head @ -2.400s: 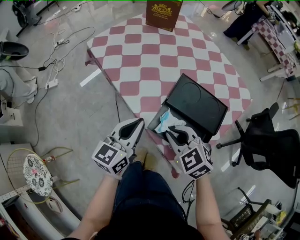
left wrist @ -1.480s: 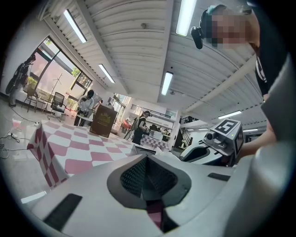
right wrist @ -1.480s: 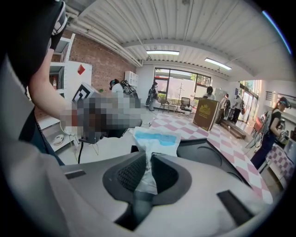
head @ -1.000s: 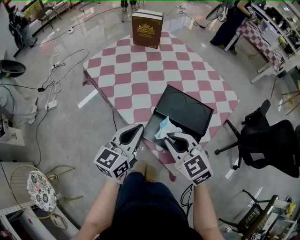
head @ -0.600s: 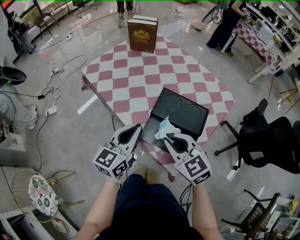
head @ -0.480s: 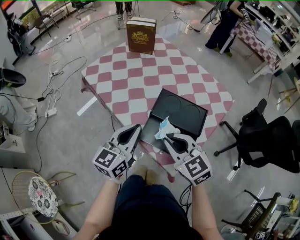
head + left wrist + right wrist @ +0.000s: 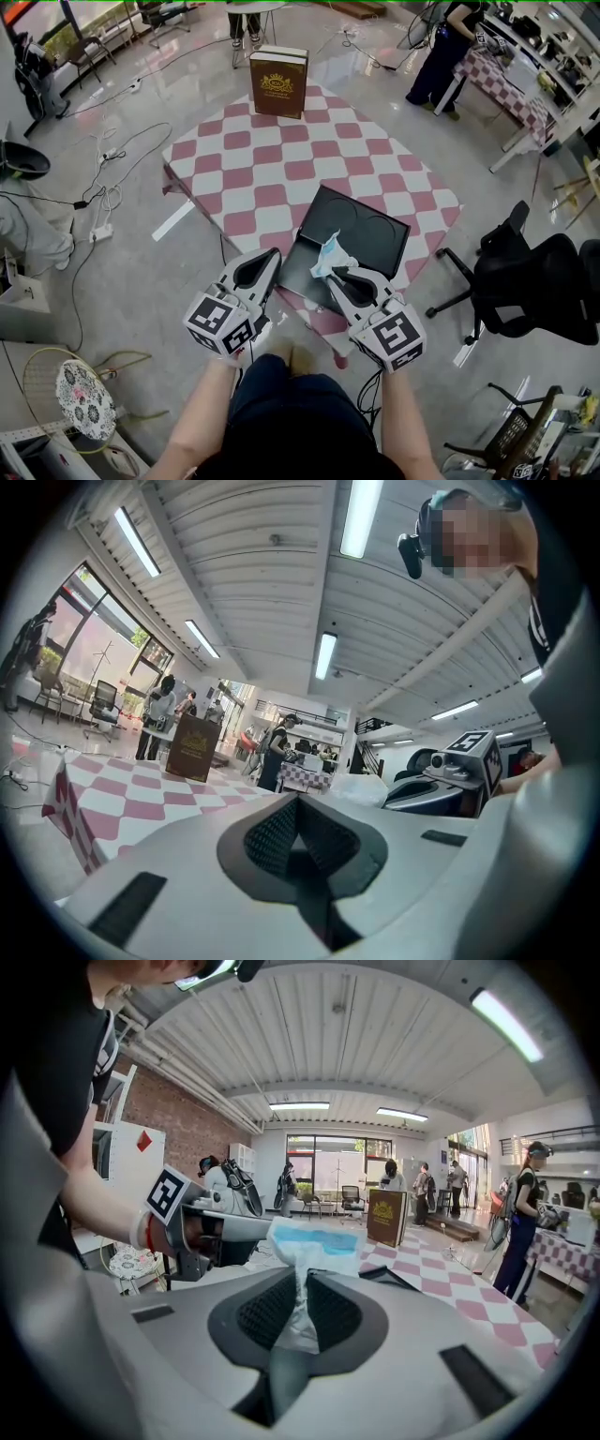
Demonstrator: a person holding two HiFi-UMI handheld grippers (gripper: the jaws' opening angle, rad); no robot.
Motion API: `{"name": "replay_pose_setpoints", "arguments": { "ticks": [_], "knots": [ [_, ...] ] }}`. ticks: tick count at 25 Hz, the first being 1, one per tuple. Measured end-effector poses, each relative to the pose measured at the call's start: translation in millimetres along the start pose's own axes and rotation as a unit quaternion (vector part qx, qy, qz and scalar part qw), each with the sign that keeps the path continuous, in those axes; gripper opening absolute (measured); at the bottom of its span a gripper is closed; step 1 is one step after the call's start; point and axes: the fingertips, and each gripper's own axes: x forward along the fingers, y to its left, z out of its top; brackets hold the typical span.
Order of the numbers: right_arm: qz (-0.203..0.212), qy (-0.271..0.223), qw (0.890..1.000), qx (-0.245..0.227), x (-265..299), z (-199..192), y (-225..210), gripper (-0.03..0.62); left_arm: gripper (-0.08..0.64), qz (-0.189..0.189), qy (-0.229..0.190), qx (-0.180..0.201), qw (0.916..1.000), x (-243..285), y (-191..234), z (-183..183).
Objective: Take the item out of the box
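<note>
A black box (image 7: 361, 232) lies open at the near edge of the red-and-white checked table (image 7: 281, 159). My right gripper (image 7: 336, 273) is shut on a soft white-and-blue packet (image 7: 326, 257) and holds it up over the box's near side. In the right gripper view the packet (image 7: 314, 1244) is pinched between the pads of that gripper (image 7: 302, 1283) and fans out above them. My left gripper (image 7: 272, 255) hangs just left of the box, over the table's edge, shut with nothing in it. In the left gripper view its jaws (image 7: 298, 810) meet, and nothing lies between them.
A brown upright box (image 7: 278, 82) stands at the table's far edge. A black office chair (image 7: 530, 281) is to the right of the table. Cables (image 7: 112, 141) run over the floor at left, and a racket (image 7: 84, 398) lies near my left side. People stand at another checked table (image 7: 511, 84) behind.
Both grippers have risen a little, the right one carrying the packet up from the box. The table and box now look smaller and farther below.
</note>
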Motion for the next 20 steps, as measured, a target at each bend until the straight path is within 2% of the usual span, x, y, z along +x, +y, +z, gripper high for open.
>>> {"name": "replay_pose_setpoints", "arguments": {
  "ticks": [14, 20],
  "knots": [
    [-0.025, -0.043, 0.999, 0.000, -6, 28, -10, 0.041, 0.006, 0.005, -0.009, 0.019, 0.9998, 2, 4, 20],
    [-0.035, -0.067, 0.997, 0.018, -16, 41, -16, 0.041, 0.006, 0.005, -0.016, 0.020, 0.9996, 2, 2, 32]
  ]
}}
